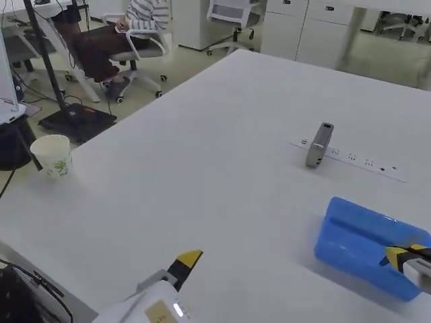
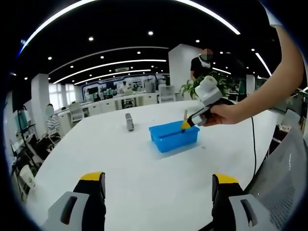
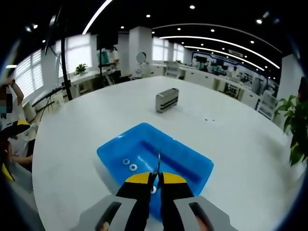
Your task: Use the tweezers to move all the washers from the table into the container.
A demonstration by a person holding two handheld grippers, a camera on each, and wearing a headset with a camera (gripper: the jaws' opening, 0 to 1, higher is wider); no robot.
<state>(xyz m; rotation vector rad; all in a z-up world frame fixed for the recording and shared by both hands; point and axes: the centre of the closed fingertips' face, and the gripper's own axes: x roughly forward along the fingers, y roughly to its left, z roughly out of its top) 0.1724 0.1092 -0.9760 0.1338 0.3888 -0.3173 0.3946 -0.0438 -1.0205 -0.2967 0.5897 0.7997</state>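
Note:
The blue container (image 1: 357, 235) sits on the white table at the right. My right gripper (image 3: 156, 177) hovers over it, shut on slim metal tweezers (image 3: 158, 164) that point down into the box. Two washers (image 3: 130, 164) lie on the container's floor (image 3: 144, 149). In the left gripper view a hand holds the right gripper (image 2: 188, 122) above the container (image 2: 173, 137). My left gripper (image 2: 158, 179) is open and holds nothing, low over the table's near edge; its yellow tip (image 1: 187, 259) shows at the bottom of the head view. The right gripper (image 1: 404, 259) overlaps the container's right end.
A grey block (image 1: 319, 143) stands on a flush white power strip (image 1: 363, 163) behind the container. A paper cup (image 1: 54, 155) stands near the table's left edge. A seated person (image 1: 128, 27) and office chairs are beyond the far left corner.

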